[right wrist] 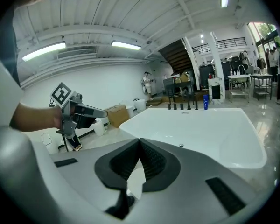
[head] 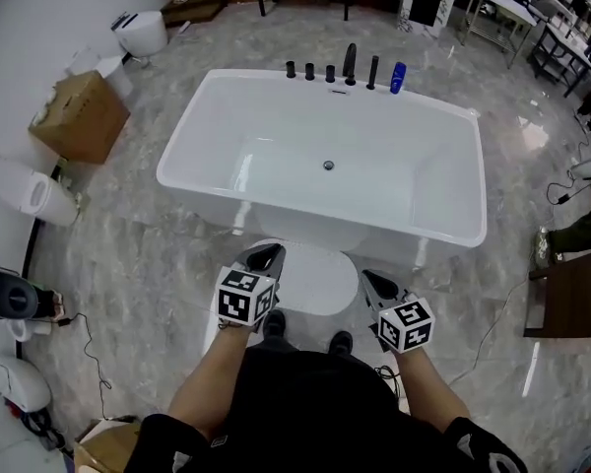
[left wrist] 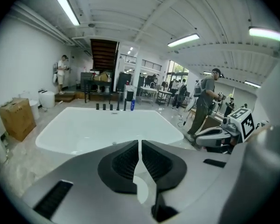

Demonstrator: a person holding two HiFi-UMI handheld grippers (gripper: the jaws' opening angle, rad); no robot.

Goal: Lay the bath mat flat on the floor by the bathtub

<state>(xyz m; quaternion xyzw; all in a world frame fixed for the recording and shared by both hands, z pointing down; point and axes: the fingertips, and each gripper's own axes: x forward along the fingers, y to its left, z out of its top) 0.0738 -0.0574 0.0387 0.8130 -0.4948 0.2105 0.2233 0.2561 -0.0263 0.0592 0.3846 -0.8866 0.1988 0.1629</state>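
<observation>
White bath mat (head: 310, 276) lies flat on floor (head: 148, 264), centre frame, just beside bathtub (head: 325, 136). Left gripper (head: 265, 256), right gripper (head: 378, 283): fingers closed together, empty. Mat looks soft, light, floppy; I'd pinch an edge.

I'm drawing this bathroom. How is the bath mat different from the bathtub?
The bath mat has rounded edges; the bathtub is a rectangle. The bath mat lies flat on the floor; the bathtub rises up, deep and hollow. The bath mat is much smaller than the bathtub. Both are white.
</observation>
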